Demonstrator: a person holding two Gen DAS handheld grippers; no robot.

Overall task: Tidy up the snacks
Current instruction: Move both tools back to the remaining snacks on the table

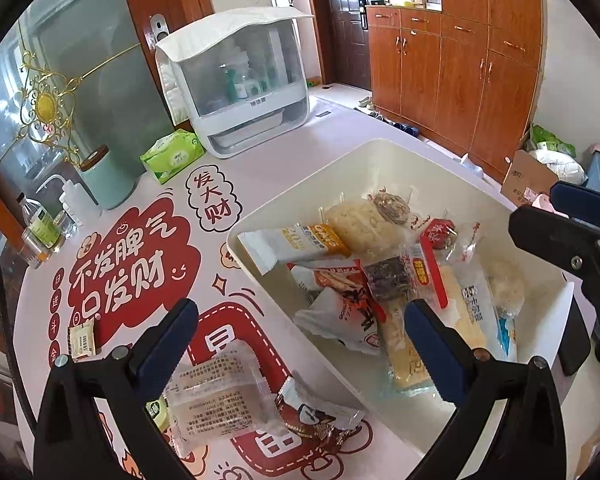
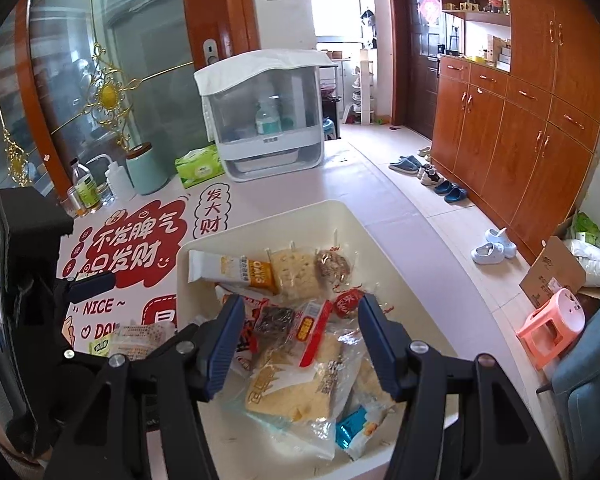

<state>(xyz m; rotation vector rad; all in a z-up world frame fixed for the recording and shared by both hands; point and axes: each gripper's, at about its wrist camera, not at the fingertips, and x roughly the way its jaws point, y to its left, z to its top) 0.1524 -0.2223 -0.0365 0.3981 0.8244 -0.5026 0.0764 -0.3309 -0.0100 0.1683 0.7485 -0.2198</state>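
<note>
A cream bin (image 1: 380, 160) sits on a white surface (image 1: 284, 168) patterned with red and white graphics, beside a green tissue pack (image 1: 172, 156).

The left wrist fisheye looks forward and steeply down between its own blue-padded black fingers (image 1: 432, 336), close above the near-left corner of the cream rectangular plastic bin (image 1: 380, 152), and faces the white clear-fronted countertop cabinet (image 1: 240, 84) beyond the bin. The right wrist fisheye looks forward and down from close above the near edge of the bin (image 2: 260, 220), facing the same cabinet (image 2: 268, 116). Both views share the bin, the red-and-white printed table mat (image 1: 132, 264) left of it, the cabinet, and the brown wooden cupboards (image 2: 520, 120) right of the bin.
</note>
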